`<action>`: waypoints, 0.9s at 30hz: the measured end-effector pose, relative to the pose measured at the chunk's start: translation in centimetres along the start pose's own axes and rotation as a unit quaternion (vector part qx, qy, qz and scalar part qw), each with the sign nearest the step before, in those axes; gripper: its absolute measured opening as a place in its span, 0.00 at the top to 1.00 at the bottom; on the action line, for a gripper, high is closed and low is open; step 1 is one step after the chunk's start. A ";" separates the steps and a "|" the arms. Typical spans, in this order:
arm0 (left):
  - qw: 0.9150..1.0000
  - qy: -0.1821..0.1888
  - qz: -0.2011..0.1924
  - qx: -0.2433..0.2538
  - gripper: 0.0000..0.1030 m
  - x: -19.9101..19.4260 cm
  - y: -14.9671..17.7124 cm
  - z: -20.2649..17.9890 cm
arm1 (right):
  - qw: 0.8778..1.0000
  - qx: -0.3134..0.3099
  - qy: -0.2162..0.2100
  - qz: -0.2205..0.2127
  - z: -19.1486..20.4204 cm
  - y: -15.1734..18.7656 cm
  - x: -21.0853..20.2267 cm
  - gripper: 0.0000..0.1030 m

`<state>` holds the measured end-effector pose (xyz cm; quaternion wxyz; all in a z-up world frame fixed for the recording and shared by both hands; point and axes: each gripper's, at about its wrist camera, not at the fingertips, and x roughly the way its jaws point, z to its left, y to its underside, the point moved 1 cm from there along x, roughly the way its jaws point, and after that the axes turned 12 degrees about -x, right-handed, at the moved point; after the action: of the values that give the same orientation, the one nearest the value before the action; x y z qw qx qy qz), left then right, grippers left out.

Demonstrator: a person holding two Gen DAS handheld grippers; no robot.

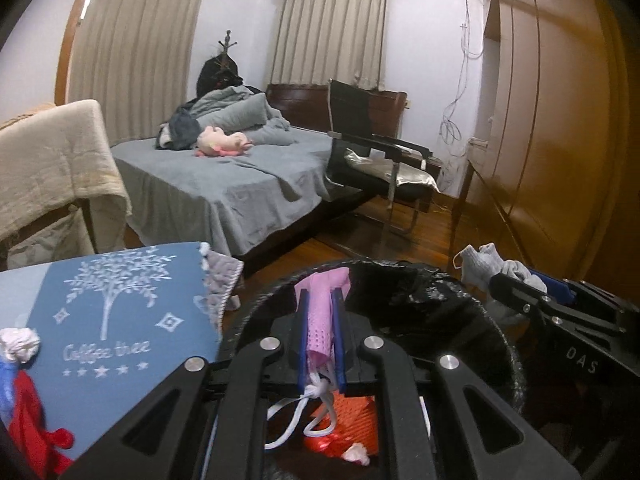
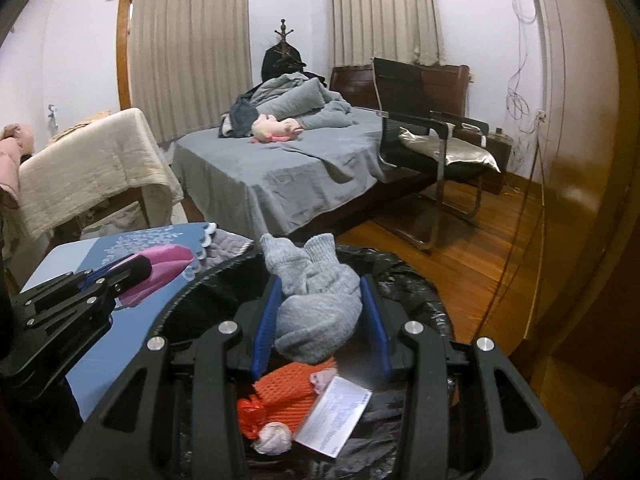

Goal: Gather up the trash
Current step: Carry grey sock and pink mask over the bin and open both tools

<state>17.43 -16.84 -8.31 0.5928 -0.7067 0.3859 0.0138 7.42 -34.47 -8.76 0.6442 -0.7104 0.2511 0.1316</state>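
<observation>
Left wrist view: my left gripper (image 1: 320,316) was clamped tight on a pink mesh pouch (image 1: 322,320), white cord dangling below the pads, and it hung over the near-left rim of the black-lined bin (image 1: 420,280). Blue tablecloth (image 1: 120,320) sat just beside the bin's left edge, so I judged the release should happen fully inside the rim, not above the cloth. Gripper pointed forward and tilted down toward the bin mouth. My right gripper (image 1: 532,300) showed at the right edge with the grey cloth in it. Right wrist view: my right gripper (image 2: 320,300) was closed partway on a bunched grey sock (image 2: 316,304), pads pressing both sides, over the middle of the bin (image 2: 400,276). Orange mesh bag (image 2: 288,396) and a paper slip (image 2: 332,416) already lay at the bottom. The sock was bulky and soft, so I reckoned the jaws needed to part wide for it to fall clear. Same downward tilt. Left gripper (image 2: 132,272) was visible at the left, over the cloth edge, pouch still short of the bin centre.
</observation>
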 end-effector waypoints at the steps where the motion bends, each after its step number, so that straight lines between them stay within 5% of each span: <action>1: 1.000 0.001 0.001 0.001 0.90 0.3 0.0 -0.2 | 1.000 0.002 0.002 0.001 -0.3 0.1 0.2 0.62; 8: 1.000 0.020 0.017 0.005 0.89 2.9 0.2 -1.6 | 1.000 0.008 0.012 0.005 -1.6 0.3 1.1 0.61; 13: 0.999 0.042 0.024 0.003 0.50 3.5 0.4 -1.9 | 1.000 0.011 0.026 0.007 -2.1 0.6 1.5 0.46; 15: 0.999 0.043 0.022 -0.003 0.44 3.3 0.3 -1.5 | 0.999 0.012 0.030 0.002 -2.2 0.5 1.3 0.40; 19: 0.999 0.030 0.008 -0.016 0.31 2.1 -0.2 0.1 | 0.999 0.014 0.043 -0.010 -2.2 0.5 0.6 0.12; 27: 0.998 -0.046 -0.043 -0.014 0.11 -3.3 -1.5 5.3 | 1.000 0.018 0.013 -0.022 -0.1 -0.3 -0.7 0.06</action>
<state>18.24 -10.59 -7.09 0.6000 -0.7297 0.3268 0.0264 6.98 -34.46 -8.11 0.6560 -0.7059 0.2461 0.1041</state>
